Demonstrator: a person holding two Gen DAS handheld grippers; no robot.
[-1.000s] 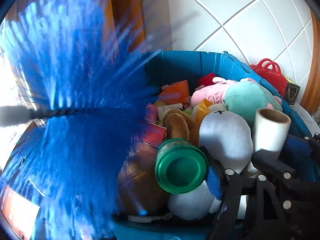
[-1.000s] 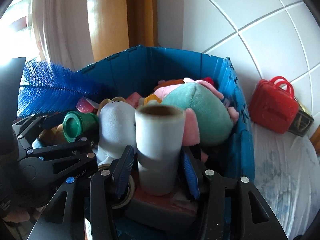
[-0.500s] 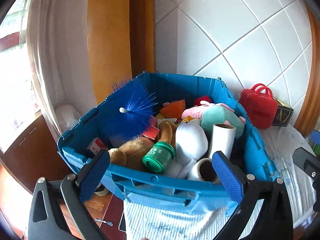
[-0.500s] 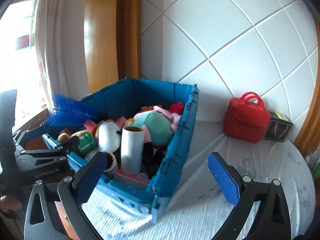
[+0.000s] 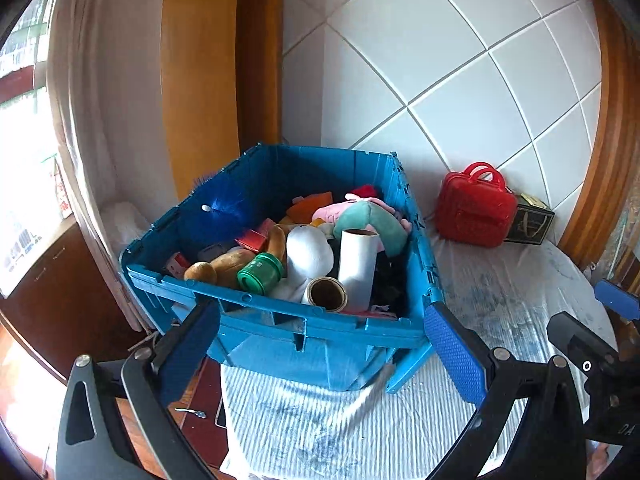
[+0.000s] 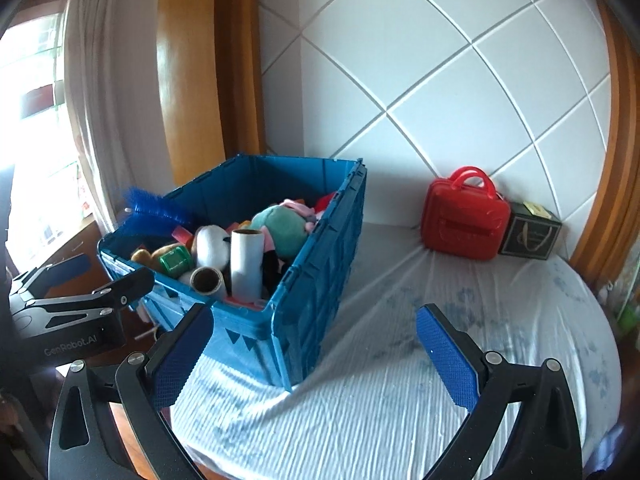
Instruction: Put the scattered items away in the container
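Both the left gripper point(image 5: 320, 346) and right gripper point(image 6: 314, 350) have just been opening; their fingers stand wide, holding nothing. The open blue plastic crate point(image 5: 304, 328) brims with toys on the white-covered table point(image 6: 400, 380).

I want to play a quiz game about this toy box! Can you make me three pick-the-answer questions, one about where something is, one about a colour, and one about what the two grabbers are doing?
1. Where is the red case?
A. Inside the blue crate
B. On the cloth by the tiled wall, beside a dark box
C. On the floor

2. What colour is the jar lying in the blue crate?
A. Green
B. Yellow
C. Purple

3. What are the left gripper and right gripper doing?
A. Both squeezing a toy
B. One open, one shut
C. Both wide open, holding nothing

Answers: 1 B, it sits outside the crate next to the dark box. 2 A, its lid and body are green. 3 C, nothing sits between either pair of pads.
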